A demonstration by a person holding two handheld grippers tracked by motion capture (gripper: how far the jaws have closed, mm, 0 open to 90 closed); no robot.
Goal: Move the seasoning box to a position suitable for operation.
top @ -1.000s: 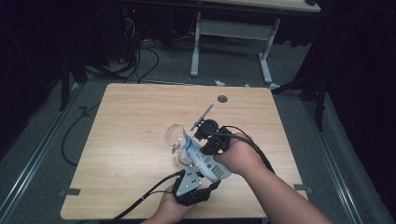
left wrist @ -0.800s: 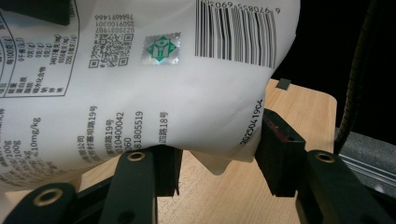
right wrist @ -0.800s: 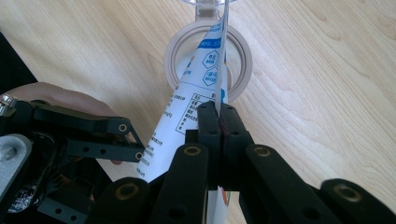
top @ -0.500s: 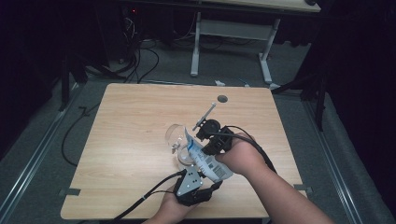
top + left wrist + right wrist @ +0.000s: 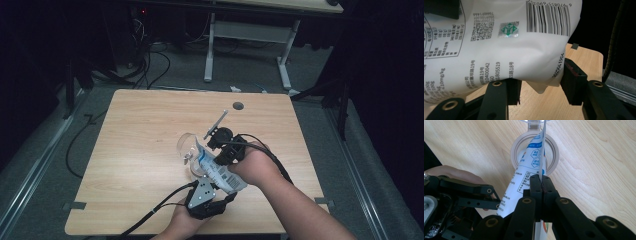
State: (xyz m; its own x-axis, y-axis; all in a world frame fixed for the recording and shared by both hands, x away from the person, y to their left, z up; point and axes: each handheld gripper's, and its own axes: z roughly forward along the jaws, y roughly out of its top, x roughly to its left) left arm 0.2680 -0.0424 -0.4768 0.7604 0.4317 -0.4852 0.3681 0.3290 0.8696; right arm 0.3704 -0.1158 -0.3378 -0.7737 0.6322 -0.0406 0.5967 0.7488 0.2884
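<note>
Right gripper view shows my right gripper [image 5: 541, 185] pinched shut on the pouch's [image 5: 524, 182] top edge, holding the mouth over the clear jar [image 5: 534, 151] on the table [image 5: 599, 157]. My left gripper [image 5: 540, 83] clamps the pouch's bottom, tipping it up, I'd guess for pouring.

The worktop [image 5: 135, 150] is bare to the left and rear. The jar [image 5: 187, 150], pouch [image 5: 217, 172] and both claws crowd the front centre, blocking passage there.
</note>
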